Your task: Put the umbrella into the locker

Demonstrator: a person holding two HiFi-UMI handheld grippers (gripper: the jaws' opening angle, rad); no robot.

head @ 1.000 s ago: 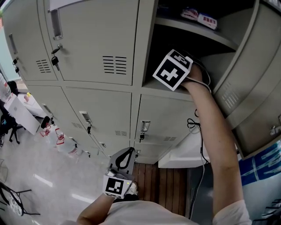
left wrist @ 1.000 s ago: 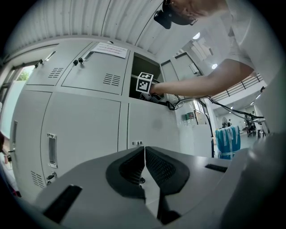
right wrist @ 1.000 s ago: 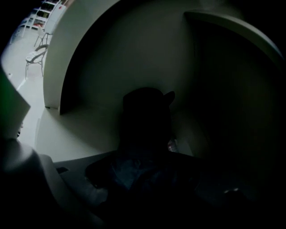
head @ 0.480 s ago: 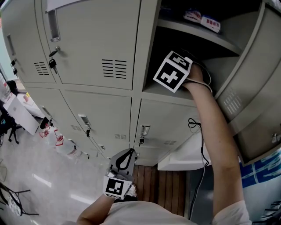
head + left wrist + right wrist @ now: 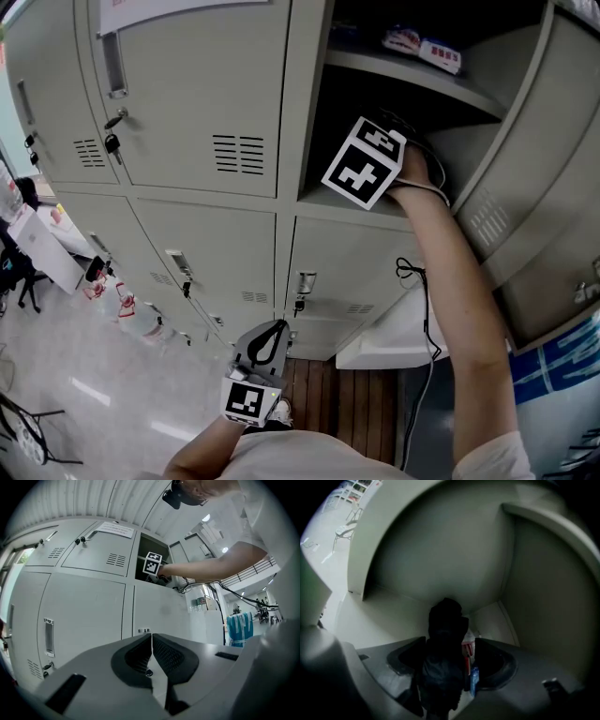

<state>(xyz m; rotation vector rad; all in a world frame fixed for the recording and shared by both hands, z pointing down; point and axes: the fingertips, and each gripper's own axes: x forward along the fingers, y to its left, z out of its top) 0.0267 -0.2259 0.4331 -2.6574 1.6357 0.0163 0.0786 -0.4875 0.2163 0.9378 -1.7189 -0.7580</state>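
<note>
1. My right claw (image 5: 451, 645) is reached deep into the open locker (image 5: 311, 112), with only its marker cube (image 5: 366, 161) and the forearm showing from the head view. That reach is what brings the load over the compartment floor (image 5: 389, 616) rather than the sill.
2. The umbrella (image 5: 442, 672), a dark folded bundle, stands between that claw's jaws inside the compartment, pointing toward the back corner. I cannot tell whether its far end touches the rear wall.
3. The right claw's jaws have just been opening and are now spread wide. On the right side I see a clear gap between pad and umbrella, with small red and blue items (image 5: 470, 654) showing through, so I judge the grip released. The left side is too dark to say whether fabric brushes the pad.
4. The claw tilts slightly downward, which I read as laying the umbrella onto the floor of the compartment instead of dropping it.
5. My left claw (image 5: 152, 639) hangs low in front of the lower lockers, jaws pressed together with nothing in them. It is parked clear because this step needs one hand.
6. The locker door (image 5: 539, 178) stands swung out at the right, leaving room for the arm. Closing it looks like the remaining work, in my judgement.
</note>
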